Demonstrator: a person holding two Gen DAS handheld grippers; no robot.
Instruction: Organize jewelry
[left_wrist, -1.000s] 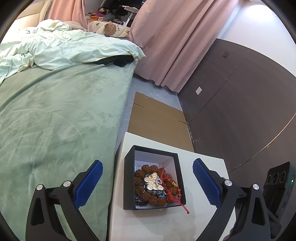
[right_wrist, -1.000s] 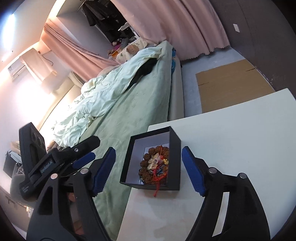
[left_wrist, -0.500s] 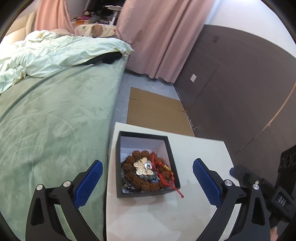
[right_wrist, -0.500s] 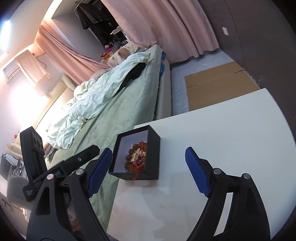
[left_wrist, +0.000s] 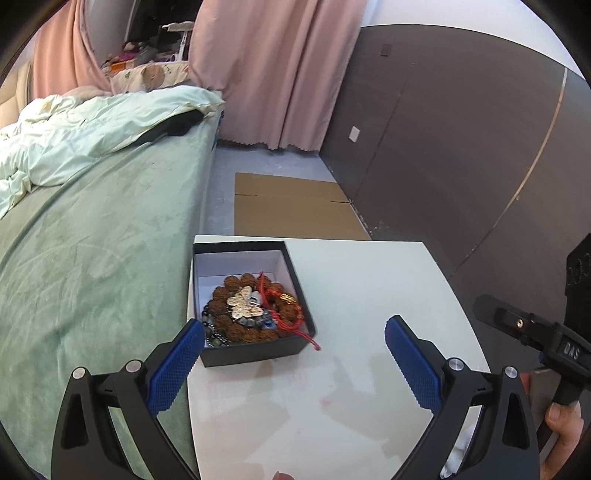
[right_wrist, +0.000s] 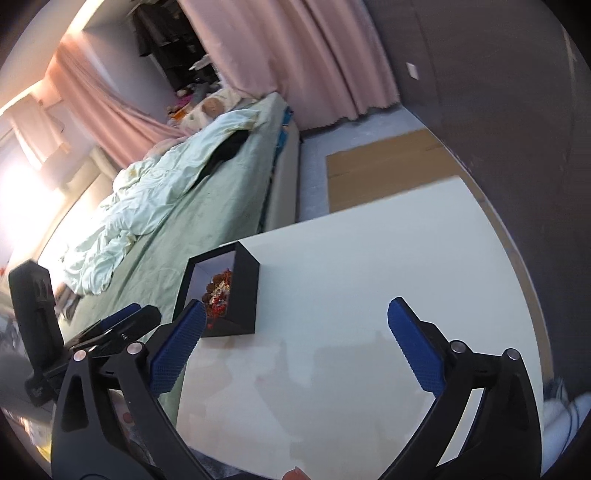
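Black square cardboard box (left_wrist: 255, 350) sits at the near-left corner of the white rectangular table (left_wrist: 369, 295), by the green bed cover (left_wrist: 92, 258). Left wrist view looks down into it: brown bead bracelet (left_wrist: 255, 334), gold butterfly pendant (left_wrist: 244, 304), red cord (left_wrist: 284, 325) trailing over the front wall. Right wrist view shows mostly the box's outer side wall (right_wrist: 242, 295), contents barely readable. Left gripper (left_wrist: 295, 352) wide open, empty. Right gripper (right_wrist: 297, 332) jaws have just been opening, now fully apart, nothing between them.
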